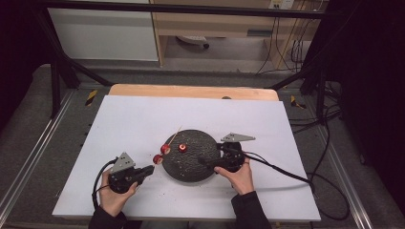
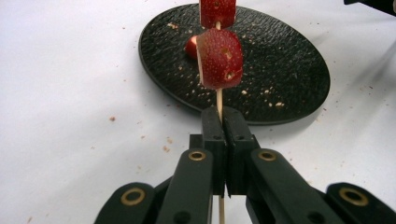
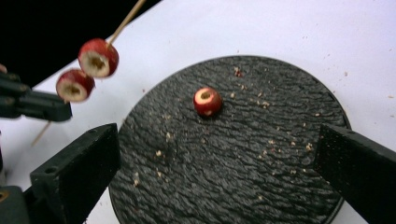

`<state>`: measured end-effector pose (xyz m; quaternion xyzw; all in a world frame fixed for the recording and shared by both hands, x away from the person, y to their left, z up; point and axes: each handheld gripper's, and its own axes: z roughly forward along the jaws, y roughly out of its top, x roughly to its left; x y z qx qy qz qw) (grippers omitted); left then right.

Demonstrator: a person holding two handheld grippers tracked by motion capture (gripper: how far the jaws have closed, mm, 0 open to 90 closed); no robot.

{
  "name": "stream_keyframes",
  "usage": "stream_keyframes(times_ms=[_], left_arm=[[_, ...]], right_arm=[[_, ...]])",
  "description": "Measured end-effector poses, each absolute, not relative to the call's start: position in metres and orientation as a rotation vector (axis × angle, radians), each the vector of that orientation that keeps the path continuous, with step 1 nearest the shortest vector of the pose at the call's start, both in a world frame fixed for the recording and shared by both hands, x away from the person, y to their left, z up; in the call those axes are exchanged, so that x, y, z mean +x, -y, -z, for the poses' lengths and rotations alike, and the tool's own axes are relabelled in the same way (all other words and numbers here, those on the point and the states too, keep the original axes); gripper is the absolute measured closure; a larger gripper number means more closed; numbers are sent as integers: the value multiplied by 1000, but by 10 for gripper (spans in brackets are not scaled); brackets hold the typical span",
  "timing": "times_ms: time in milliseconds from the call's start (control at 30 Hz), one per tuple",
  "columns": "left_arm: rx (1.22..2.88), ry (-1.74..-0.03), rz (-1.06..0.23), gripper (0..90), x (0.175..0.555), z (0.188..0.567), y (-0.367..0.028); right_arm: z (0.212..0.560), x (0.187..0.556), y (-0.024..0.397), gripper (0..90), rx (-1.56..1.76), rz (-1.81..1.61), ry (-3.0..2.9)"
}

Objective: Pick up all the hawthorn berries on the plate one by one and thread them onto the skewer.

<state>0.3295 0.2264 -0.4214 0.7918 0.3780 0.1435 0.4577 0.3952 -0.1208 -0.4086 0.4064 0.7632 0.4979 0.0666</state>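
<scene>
White sheeting covers the table (image 1: 143,119) in front of me, with a strip of bare wood at its far edge and a dark floor with cables beyond. One round black plate (image 1: 198,167) with a rough, stone-like surface sits near the middle, dusted with pale crumbs.

My left gripper (image 2: 223,122) has its fingers (image 2: 212,140) pressed together, pinching the lower end of one thin wooden skewer (image 2: 219,100). I count two red fruit pieces threaded on that stick: the nearer one (image 2: 219,58) hangs just above my fingertips, and the farther one (image 2: 217,11) sits higher up the stick, cut off by the top of the left gripper view. From above, the skewered pair (image 1: 161,153) hovers at the plate's left rim, the stick slanting up and away over the plate.

My right gripper (image 3: 215,158) has its fingers (image 3: 79,172) spread wide, one on each side of the plate's near part, holding nothing and touching no fruit. One loose fruit piece (image 3: 207,101), red with a pale cored end, lies on the plate ahead of them, well apart from both fingers.

So: three fruit pieces, two on the stick and one on the plate, one skewer, one plate
</scene>
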Motion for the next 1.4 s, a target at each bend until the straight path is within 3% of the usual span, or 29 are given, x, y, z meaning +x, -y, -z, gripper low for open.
stream_keyframes(times_ms=[400,967,1400], left_arm=[[1959,-950,-354,883,328,430,-248],[1950,-960,-340,882,328,431,-259],[1956,-970,-336,883,331,433,-260]], right_arm=[[401,402,121,37,1186,-1343,-2393],[378,425,78,55,1056,-1100,-2546],[384,451,45,76,1033,-927,-2612]])
